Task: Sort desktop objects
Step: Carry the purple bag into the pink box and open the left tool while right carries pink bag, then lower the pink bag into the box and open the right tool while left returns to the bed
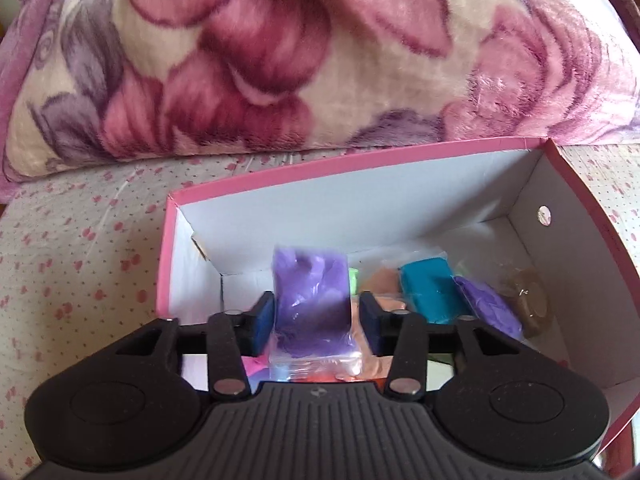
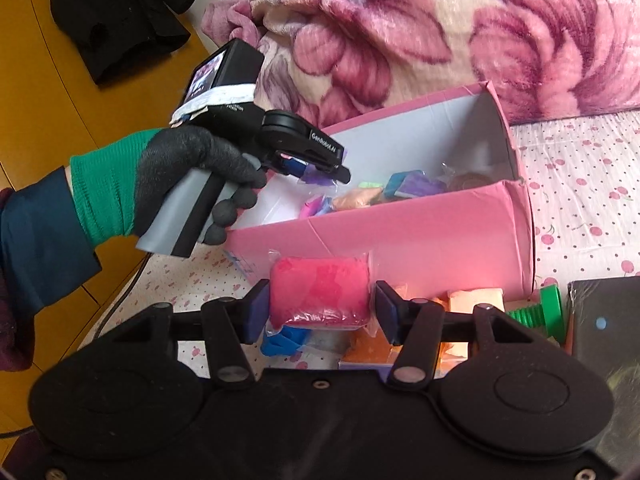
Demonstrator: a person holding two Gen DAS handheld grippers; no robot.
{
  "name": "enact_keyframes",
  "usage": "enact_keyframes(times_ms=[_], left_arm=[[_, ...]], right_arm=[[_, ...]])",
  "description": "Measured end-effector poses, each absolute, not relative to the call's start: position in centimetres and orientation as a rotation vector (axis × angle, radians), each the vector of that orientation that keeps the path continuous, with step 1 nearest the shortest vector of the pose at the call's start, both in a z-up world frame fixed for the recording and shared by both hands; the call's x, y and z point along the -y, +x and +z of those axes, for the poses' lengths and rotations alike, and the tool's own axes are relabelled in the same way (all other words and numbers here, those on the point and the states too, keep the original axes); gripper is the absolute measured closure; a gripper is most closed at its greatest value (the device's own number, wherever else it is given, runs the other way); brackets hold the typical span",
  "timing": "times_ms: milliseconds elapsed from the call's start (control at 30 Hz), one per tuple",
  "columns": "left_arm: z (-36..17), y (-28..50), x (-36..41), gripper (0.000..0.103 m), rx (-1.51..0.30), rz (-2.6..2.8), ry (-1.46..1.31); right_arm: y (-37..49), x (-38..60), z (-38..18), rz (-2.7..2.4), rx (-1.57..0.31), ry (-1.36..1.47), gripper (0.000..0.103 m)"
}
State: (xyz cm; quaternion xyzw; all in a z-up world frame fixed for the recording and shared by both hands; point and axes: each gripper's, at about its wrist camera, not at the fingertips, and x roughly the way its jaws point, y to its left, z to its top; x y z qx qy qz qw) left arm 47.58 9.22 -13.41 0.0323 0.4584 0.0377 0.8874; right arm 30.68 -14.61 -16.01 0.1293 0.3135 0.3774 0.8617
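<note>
A pink box (image 1: 360, 160) with a white inside stands on the bed. My left gripper (image 1: 316, 320) is over its open top, with a purple clay packet (image 1: 310, 296) between its jaws; the left pad touches it, the right pad stands a little off. Teal (image 1: 428, 292), purple (image 1: 486, 304) and tan packets lie inside. In the right wrist view the left gripper (image 2: 320, 170) hangs over the box (image 2: 400, 240). My right gripper (image 2: 320, 300) is shut on a pink-red clay packet (image 2: 320, 292) in front of the box's near wall.
A folded floral blanket (image 1: 280, 48) lies behind the box. Blue (image 2: 284, 342), orange (image 2: 368, 350) and cream (image 2: 472, 300) packets, a green plastic screw (image 2: 540, 314) and a dark box (image 2: 604, 320) lie under and right of my right gripper. The cherry-print sheet (image 2: 580, 184) covers the bed.
</note>
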Motion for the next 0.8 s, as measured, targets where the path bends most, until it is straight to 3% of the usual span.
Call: enact_keyframes(times_ms=[67, 333, 567, 800], left_arm=[[-13.3, 47.3, -9.2, 0.047, -0.937, 0.087, 0.072], [-10.6, 42.4, -8.7, 0.047, -0.805, 0.068, 0.022], [-8.5, 33.4, -8.3, 0.047, -0.652, 0.031, -0.052], [-10.2, 24.8, -8.0, 0.045, -0.553, 0.005, -0.097]], right_arm=[[30.7, 14.6, -16.1, 0.791, -0.661, 0.268, 0.048], [31.0, 14.6, -16.2, 0.789, -0.675, 0.257, 0.048], [30.8, 15.1, -16.8, 0.783, -0.685, 0.272, 0.048], [31.3, 15.7, -17.3, 0.752, -0.705, 0.284, 0.048]])
